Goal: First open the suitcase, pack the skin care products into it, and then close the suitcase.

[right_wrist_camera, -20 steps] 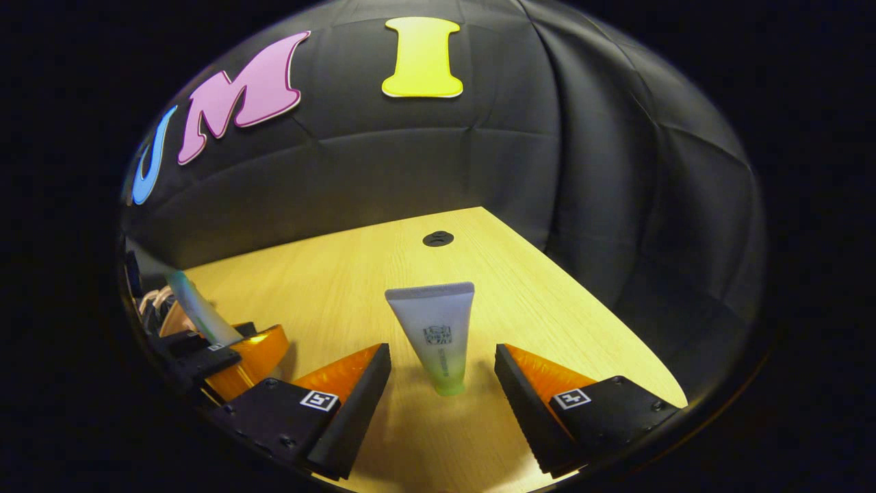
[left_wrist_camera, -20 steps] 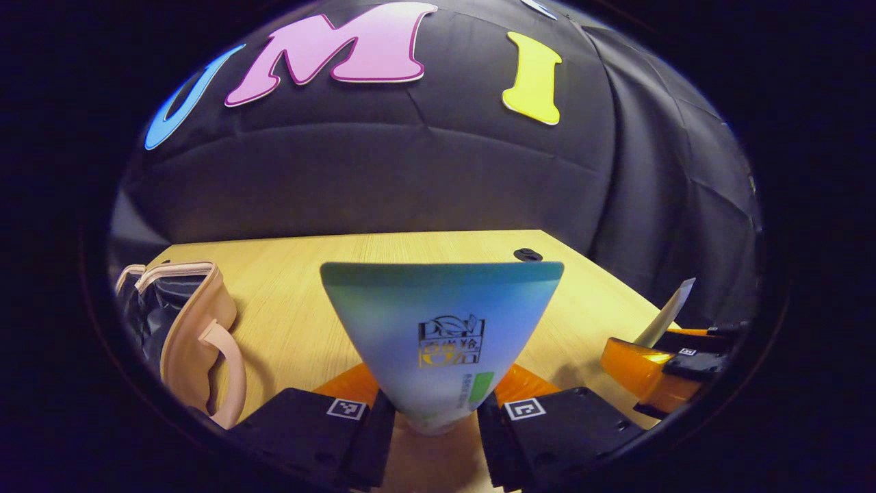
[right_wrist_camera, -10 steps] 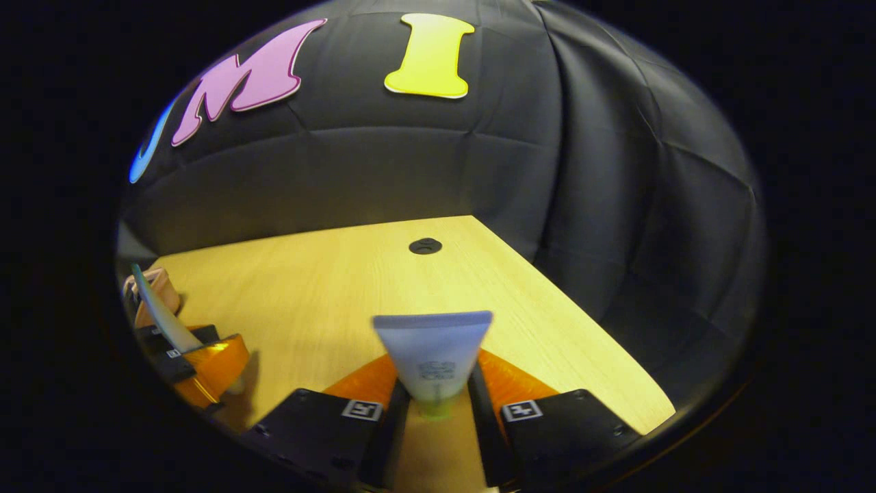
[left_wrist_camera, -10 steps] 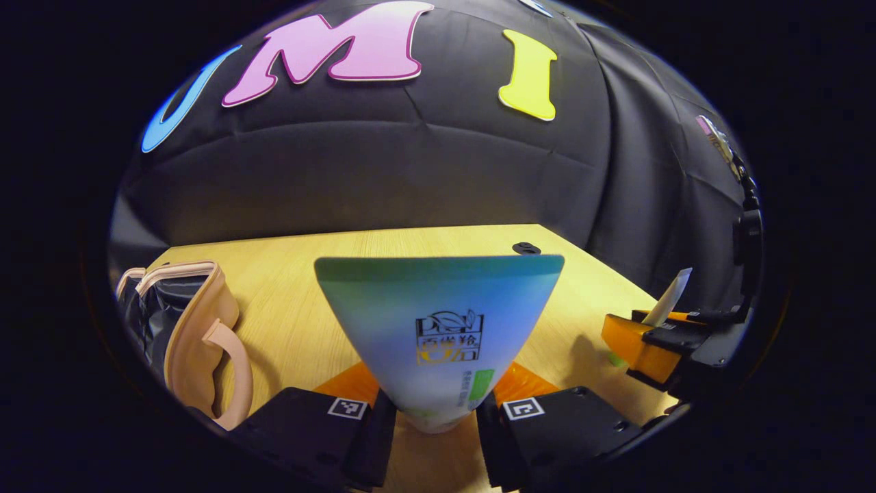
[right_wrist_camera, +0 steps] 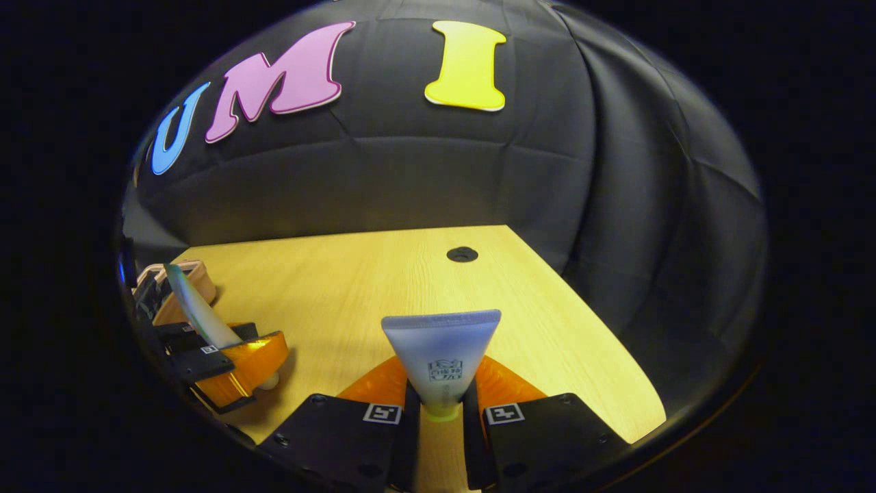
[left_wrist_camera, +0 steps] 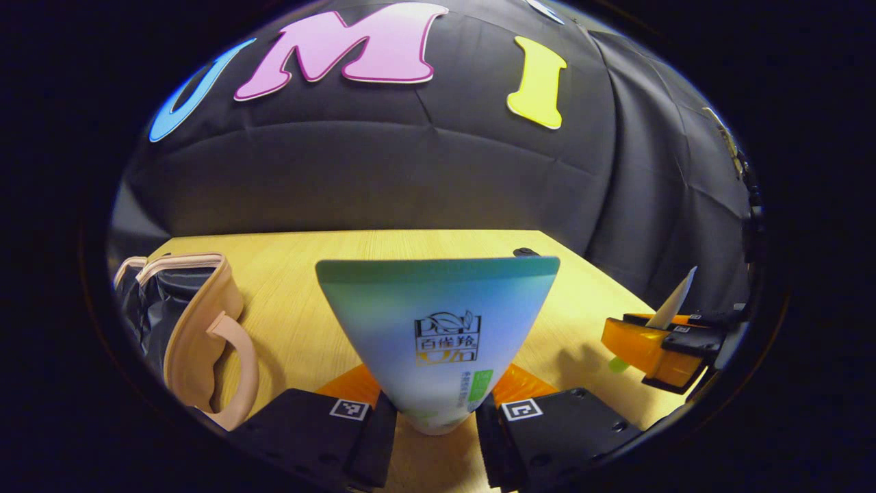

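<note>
**Both tongs loaded, case open and awaiting product**

Nearest the left camera, the left tongs (left_wrist_camera: 436, 428) were clamped on the narrow cap end of a blue-green tube (left_wrist_camera: 438, 329), which stood upright with its flat crimped end uppermost. Nearest the right camera, the right tongs (right_wrist_camera: 441, 418) were likewise closed on the lower end of a smaller pale tube (right_wrist_camera: 441, 349), also upright, green cap down.

Beyond the left tongs, on the counter (left_wrist_camera: 328, 274), the pink suitcase (left_wrist_camera: 195, 329) sat to that view's left, lid raised, handle facing the camera. Its dark lining was visible; I could not tell whether any product lay inside. From the right gripper view the case showed far off at the left edge, behind the other tongs. A small dark grommet (right_wrist_camera: 462, 254) sat at the counter's far side.

Risks, as judged:
- Both grips sit low on tapered, soft tubes; squeezing could let a tube pivot or slip out during the carry.
- The tall crimped ends could catch the raised lid or rim on entry, knocking the light case along the counter.
- Both tongs heading to one opening together could collide; one should go first.

Packing appeared under way; closing not yet started.
</note>
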